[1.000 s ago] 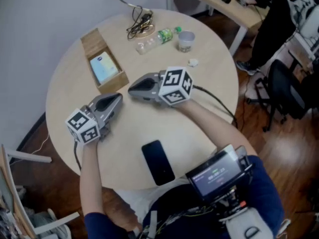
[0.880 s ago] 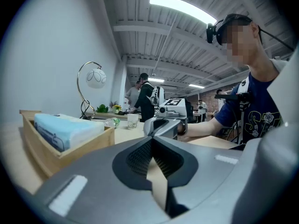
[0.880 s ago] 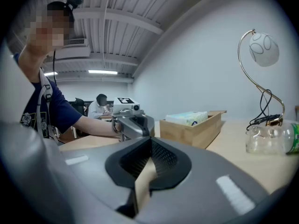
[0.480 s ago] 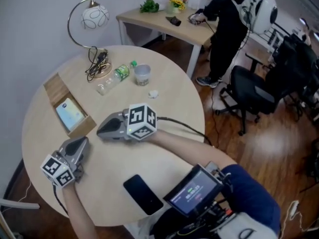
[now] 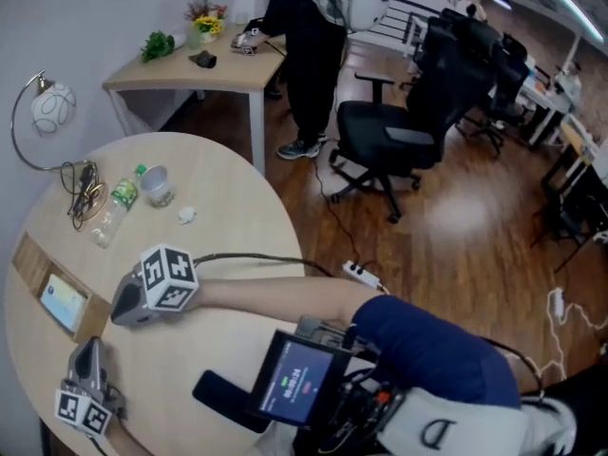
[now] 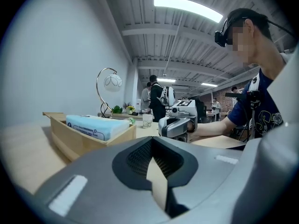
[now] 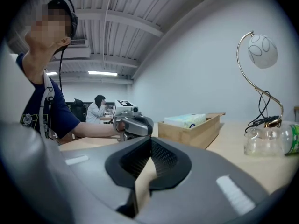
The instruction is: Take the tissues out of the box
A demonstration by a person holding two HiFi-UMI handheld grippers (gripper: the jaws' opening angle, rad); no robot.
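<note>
The left gripper (image 6: pixel 152 143) and right gripper (image 7: pixel 150 146) both have jaws pressed together, empty. The tissues (image 6: pixel 96 125) lie in the box (image 6: pixel 70 143), ahead of both, apart

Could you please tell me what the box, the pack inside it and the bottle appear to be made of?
The box looks like pale, unfinished wood: matte tan boards with square-cut edges. The tissue pack seems to be wrapped in soft printed plastic film, light blue and slightly glossy. The bottle appears to be clear plastic, see-through and lying on its side.
</note>
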